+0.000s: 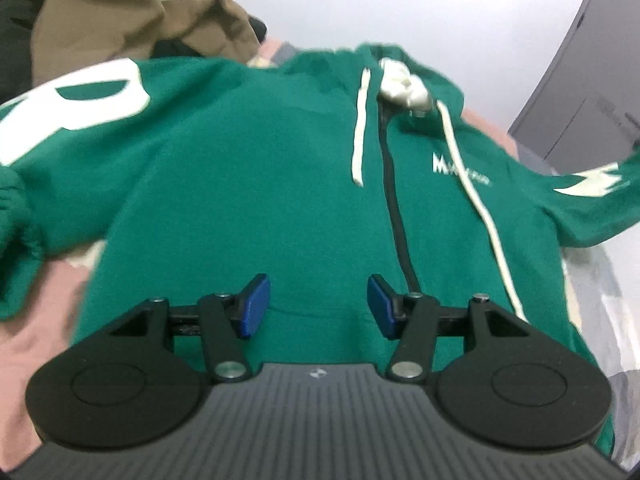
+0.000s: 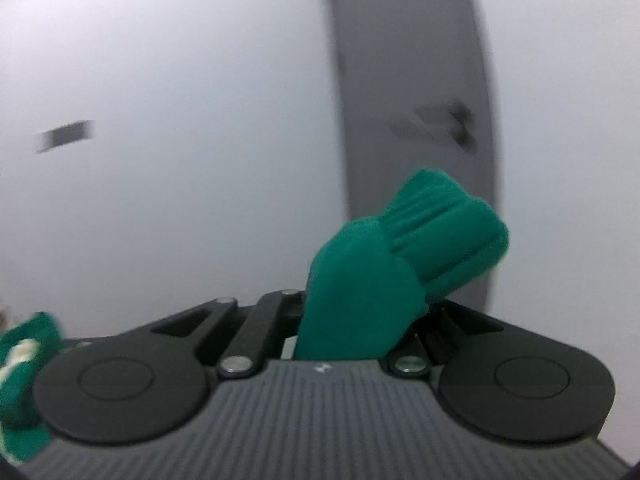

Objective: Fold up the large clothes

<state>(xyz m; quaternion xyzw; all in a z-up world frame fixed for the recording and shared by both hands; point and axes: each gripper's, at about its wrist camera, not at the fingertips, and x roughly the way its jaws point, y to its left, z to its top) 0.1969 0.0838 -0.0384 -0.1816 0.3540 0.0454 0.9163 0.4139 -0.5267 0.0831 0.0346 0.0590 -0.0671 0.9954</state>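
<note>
A green zip hoodie (image 1: 248, 184) with white drawstrings and white lettering lies front up on a pink bed cover (image 1: 36, 344). My left gripper (image 1: 318, 306) is open, its blue pads (image 1: 254, 306) spread just above the hoodie's lower front, left of the zipper (image 1: 394, 200). Its left sleeve, with a large white letter, lies bunched at the left edge. My right gripper (image 2: 356, 312) is shut on the ribbed green sleeve cuff (image 2: 432, 236) and holds it raised against the white wall; its fingertips are hidden by the cloth. More green cloth (image 2: 24, 384) shows at lower left.
A brown garment (image 1: 132, 20) is heaped at the back left of the bed, beside dark clothing. A grey door (image 1: 588, 80) stands at the right, also in the right wrist view (image 2: 412, 80). A white wall lies behind.
</note>
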